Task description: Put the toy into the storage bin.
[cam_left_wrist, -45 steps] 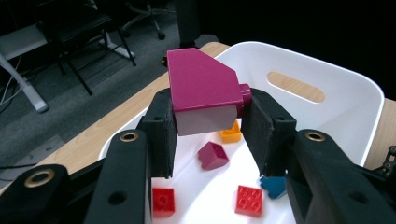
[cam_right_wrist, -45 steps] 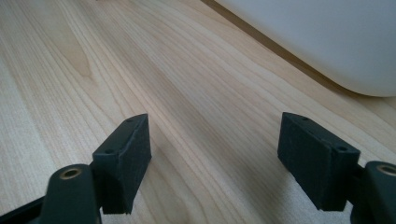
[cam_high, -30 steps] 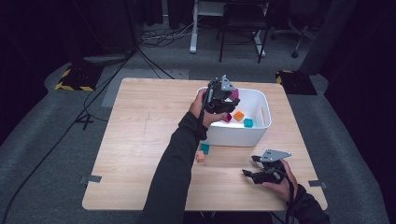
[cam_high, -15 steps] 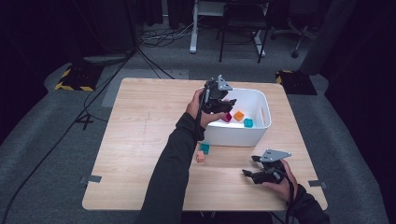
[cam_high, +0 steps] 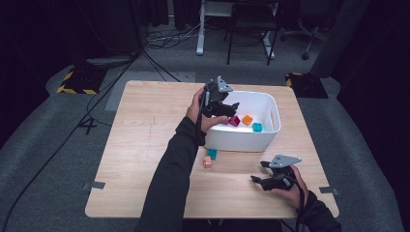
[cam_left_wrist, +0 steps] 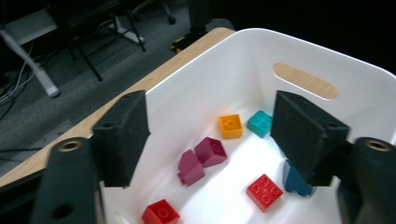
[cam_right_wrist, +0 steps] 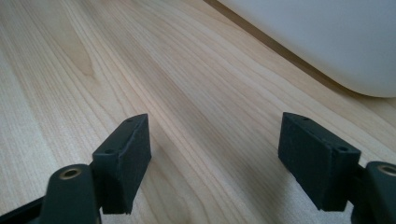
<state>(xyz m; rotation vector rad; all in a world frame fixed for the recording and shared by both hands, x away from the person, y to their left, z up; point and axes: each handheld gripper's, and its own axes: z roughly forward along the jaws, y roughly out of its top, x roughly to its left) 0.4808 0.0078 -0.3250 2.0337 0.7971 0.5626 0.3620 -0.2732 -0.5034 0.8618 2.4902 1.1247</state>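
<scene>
My left gripper (cam_high: 231, 107) hangs over the left end of a white bin (cam_high: 241, 140). Its jaws have just been opening and stand open, with nothing between them (cam_left_wrist: 212, 126). Below them in the bin (cam_left_wrist: 224, 70) lie a magenta brick (cam_left_wrist: 203, 158), an orange brick (cam_left_wrist: 231, 126), a teal brick (cam_left_wrist: 260, 122), two red bricks (cam_left_wrist: 264, 191) and a blue one (cam_left_wrist: 294, 179). My right gripper (cam_high: 256, 172) rests low on the table near the front right, open (cam_right_wrist: 215, 158) over bare wood.
A teal brick (cam_high: 212, 153) and a small salmon brick (cam_high: 207, 162) lie on the wooden table (cam_high: 145, 145) just in front of the bin. In the right gripper view the bin's white wall (cam_right_wrist: 327, 42) rises ahead. Chairs and cables stand on the floor beyond the table.
The left gripper's jaws have gone from shut to open over the bin, and that hand has shifted slightly. The right hand has stayed where it was.
</scene>
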